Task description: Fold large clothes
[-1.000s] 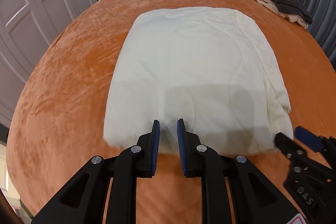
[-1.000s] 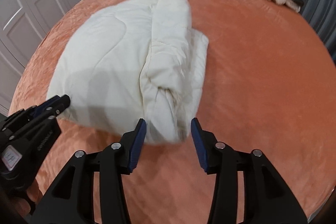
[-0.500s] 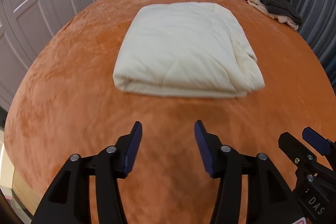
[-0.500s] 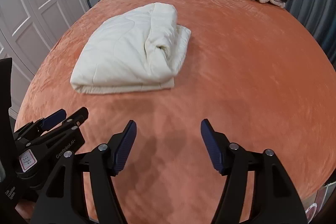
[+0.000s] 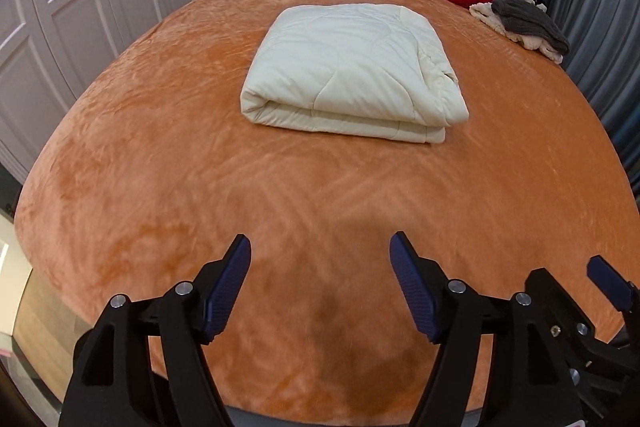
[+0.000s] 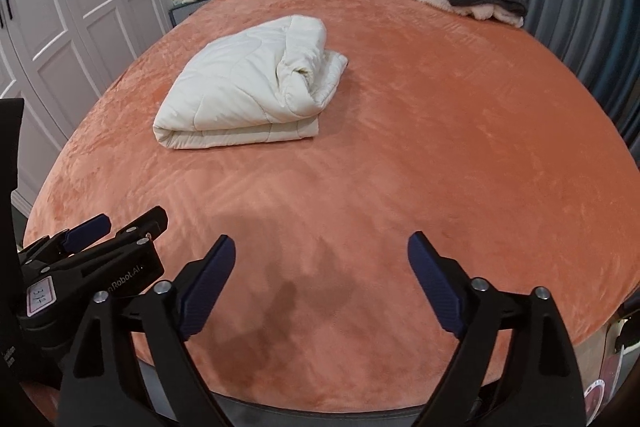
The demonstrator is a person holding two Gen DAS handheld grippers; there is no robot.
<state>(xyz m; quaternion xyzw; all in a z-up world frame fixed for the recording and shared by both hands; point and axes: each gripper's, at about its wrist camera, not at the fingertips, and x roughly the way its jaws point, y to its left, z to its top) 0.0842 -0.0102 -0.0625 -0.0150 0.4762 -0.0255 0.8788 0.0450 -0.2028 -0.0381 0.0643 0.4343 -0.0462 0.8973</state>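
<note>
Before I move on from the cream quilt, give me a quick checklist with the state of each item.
1. Left tongs open, holding nothing: ok.
2. Right tongs open, holding nothing: ok.
3. Cream quilt folded into a stacked bundle on the orange bed: ok.
4. Right side tidy: not ok, bunched roll there.
5. Both tongs apart from the quilt: ok.
6. Underside layers even: cannot tell.

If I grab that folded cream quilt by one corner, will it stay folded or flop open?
The cream quilt would probably flop open: its puffy stacked layers lie loose, nothing pinning them. It looks padded and bulky, so likely light for its size. On the plush orange bedspread a push may drag and bunch it rather than slide it.
</note>
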